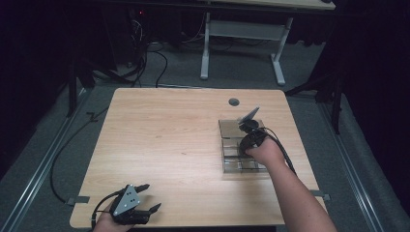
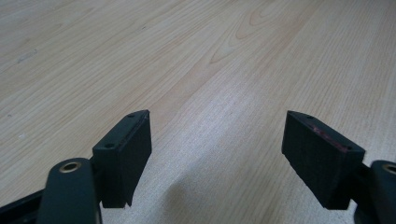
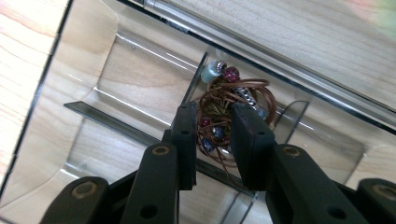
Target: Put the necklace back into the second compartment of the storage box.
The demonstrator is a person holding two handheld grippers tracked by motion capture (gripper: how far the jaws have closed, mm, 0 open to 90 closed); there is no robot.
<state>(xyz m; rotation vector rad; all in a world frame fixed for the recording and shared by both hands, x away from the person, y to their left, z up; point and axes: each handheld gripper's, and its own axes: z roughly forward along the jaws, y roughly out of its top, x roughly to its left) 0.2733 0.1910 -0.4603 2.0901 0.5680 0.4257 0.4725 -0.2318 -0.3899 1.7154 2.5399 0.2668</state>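
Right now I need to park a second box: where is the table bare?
Bare wood spans the table between the left gripper and the clear compartment tray. The crowding is at that tray, under the right gripper and beaded cord.

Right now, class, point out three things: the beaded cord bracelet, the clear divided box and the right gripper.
beaded cord bracelet (image 3: 233, 91), right gripper view, on its brown cord coil.
clear divided box (image 3: 112, 42), right gripper view, on its curved wall.
right gripper (image 3: 212, 128), right gripper view, midway between its fingertips.

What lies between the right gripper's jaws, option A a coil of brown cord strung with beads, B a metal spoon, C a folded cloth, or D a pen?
A: in the right gripper view, a beaded brown cord coil sits between the right gripper jaws, inside the clear divided tray.
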